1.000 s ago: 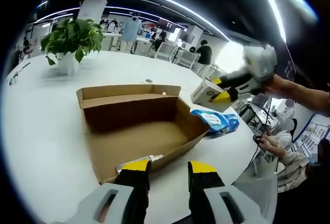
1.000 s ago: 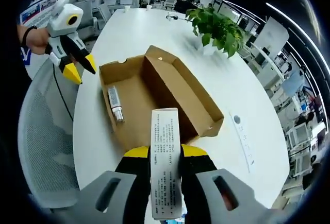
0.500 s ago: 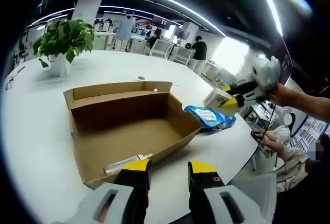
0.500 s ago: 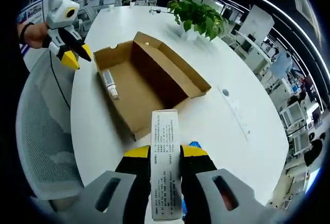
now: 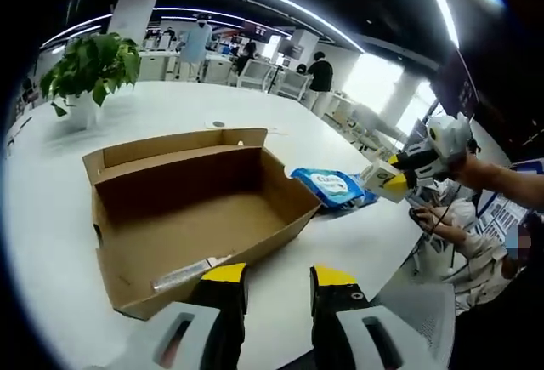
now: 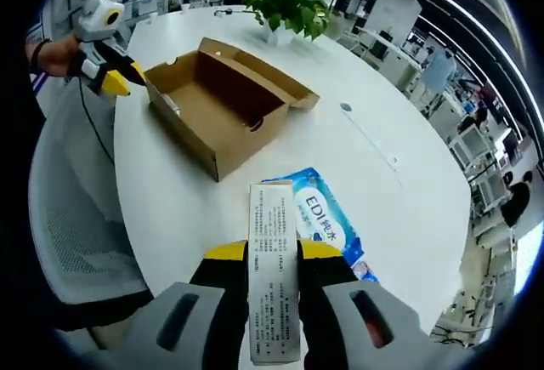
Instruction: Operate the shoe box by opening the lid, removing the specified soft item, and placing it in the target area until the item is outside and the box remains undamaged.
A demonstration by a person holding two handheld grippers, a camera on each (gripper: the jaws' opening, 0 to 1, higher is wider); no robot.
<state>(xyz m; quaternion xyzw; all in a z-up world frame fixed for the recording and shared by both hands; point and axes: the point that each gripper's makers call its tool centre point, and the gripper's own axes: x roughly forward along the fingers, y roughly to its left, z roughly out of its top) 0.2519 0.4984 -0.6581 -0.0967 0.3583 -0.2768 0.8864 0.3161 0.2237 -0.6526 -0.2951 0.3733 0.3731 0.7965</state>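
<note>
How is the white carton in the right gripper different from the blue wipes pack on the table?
The white carton is a stiff, narrow box with small print; the blue wipes pack is a soft, flat pouch with large lettering. The carton is clamped in the right gripper above the table; the pack lies on the table. Both are outside the cardboard box.

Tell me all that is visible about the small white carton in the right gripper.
The small white carton is a narrow, long box, apparently cardboard, with dense dark print on its upper face. The right gripper is shut on it, yellow-tipped jaws pressing its long sides. It is held above the white table, just over the blue wipes pack.
</note>
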